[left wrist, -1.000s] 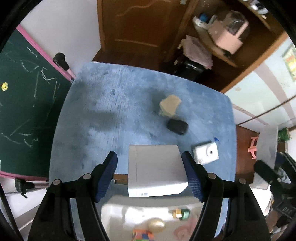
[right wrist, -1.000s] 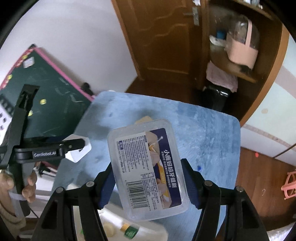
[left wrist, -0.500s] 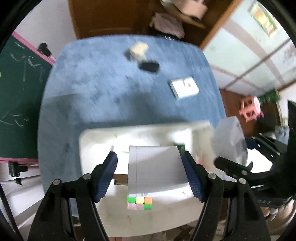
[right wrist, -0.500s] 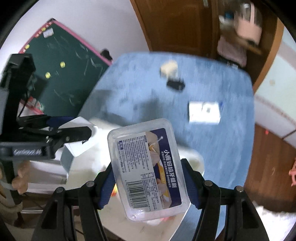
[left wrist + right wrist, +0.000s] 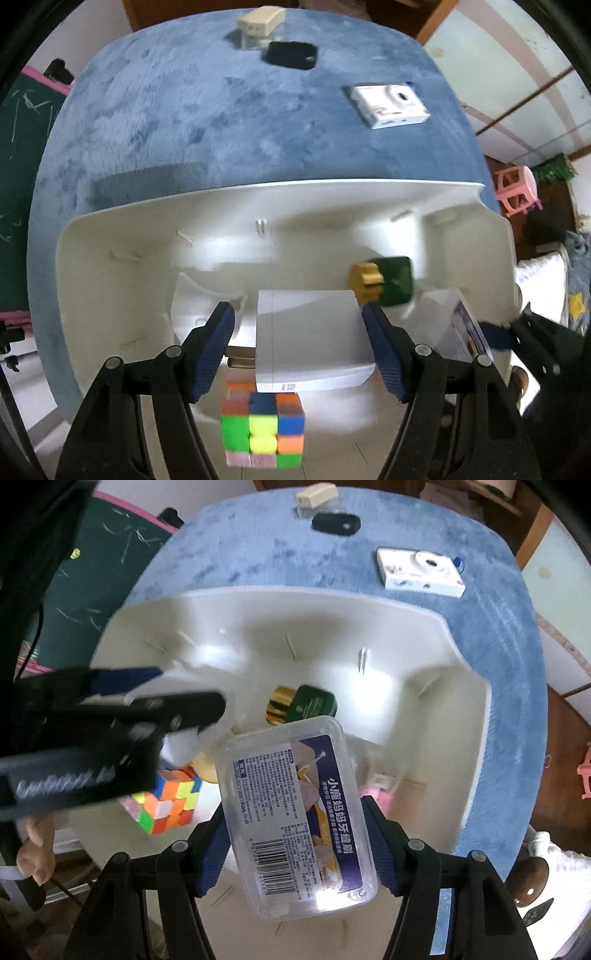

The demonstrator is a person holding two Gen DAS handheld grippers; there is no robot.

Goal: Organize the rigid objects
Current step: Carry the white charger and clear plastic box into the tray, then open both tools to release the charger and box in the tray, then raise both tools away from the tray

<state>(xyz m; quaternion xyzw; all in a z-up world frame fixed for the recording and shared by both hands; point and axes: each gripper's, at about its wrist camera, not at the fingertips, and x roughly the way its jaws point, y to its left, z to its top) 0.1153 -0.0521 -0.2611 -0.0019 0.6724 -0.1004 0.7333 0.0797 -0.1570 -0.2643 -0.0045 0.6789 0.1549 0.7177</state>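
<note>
Clear plastic box (image 5: 295, 819): label reads "小鹿妈妈牙缝刷", "ISO 9001", barcode digits blurred. Left gripper (image 5: 79, 746) lettering possibly "GenRobot.AI".

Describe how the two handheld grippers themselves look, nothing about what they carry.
Both match: the left gripper and right gripper have black angular plastic arms with round silver screws, and fingers faced with dark blue, finely textured pads. Seen from the right wrist view, the left gripper's black body bears blurred pale lettering. No cables or sleeves show.

Both wrist cams look steeply down, close above white bin (image 5: 96, 258); share it.
</note>
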